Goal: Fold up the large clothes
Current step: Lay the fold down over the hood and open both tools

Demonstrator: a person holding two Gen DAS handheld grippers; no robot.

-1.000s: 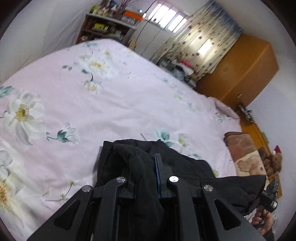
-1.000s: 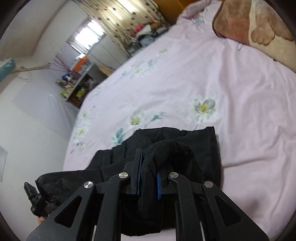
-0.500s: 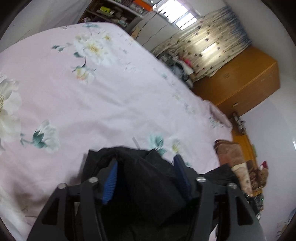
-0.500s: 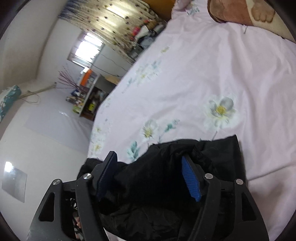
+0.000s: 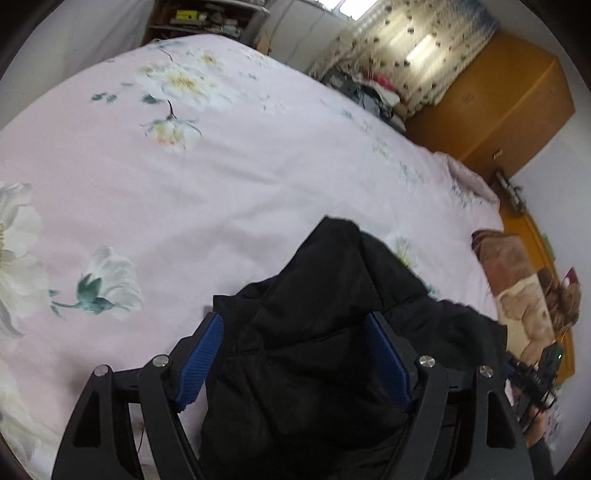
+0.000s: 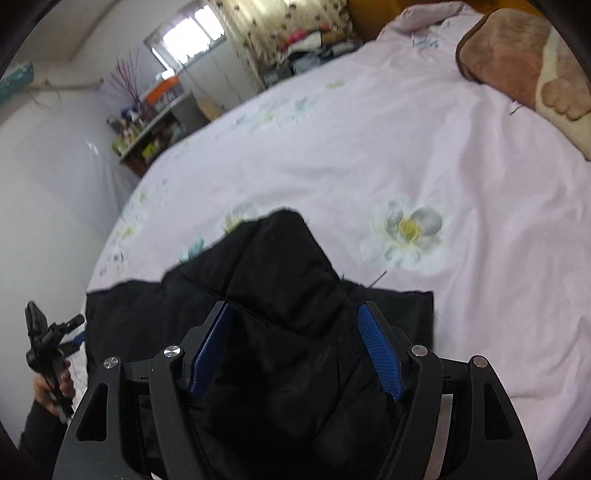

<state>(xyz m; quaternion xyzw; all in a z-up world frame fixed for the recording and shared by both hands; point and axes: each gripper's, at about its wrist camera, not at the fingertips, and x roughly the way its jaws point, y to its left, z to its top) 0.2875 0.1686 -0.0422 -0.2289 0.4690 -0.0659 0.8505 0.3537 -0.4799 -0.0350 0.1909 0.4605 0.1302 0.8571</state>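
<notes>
Both jaws were spread, left gripper (image 5: 293, 360) and right gripper (image 6: 295, 352) straddling the black padded jacket (image 5: 332, 332) bunched on the bed's (image 5: 221, 177) near edge; looked soft, bulky, slippery, so I'd pinch seams or hem.

A bed (image 5: 258, 177) with pink floral sheets fills the space ahead of the tool. Beyond it stand a cluttered shelf (image 6: 147, 125), a bright window (image 6: 192, 31), patterned curtains (image 5: 406, 48) and an orange wooden wardrobe (image 5: 509, 103). White walls (image 6: 48, 166).
</notes>
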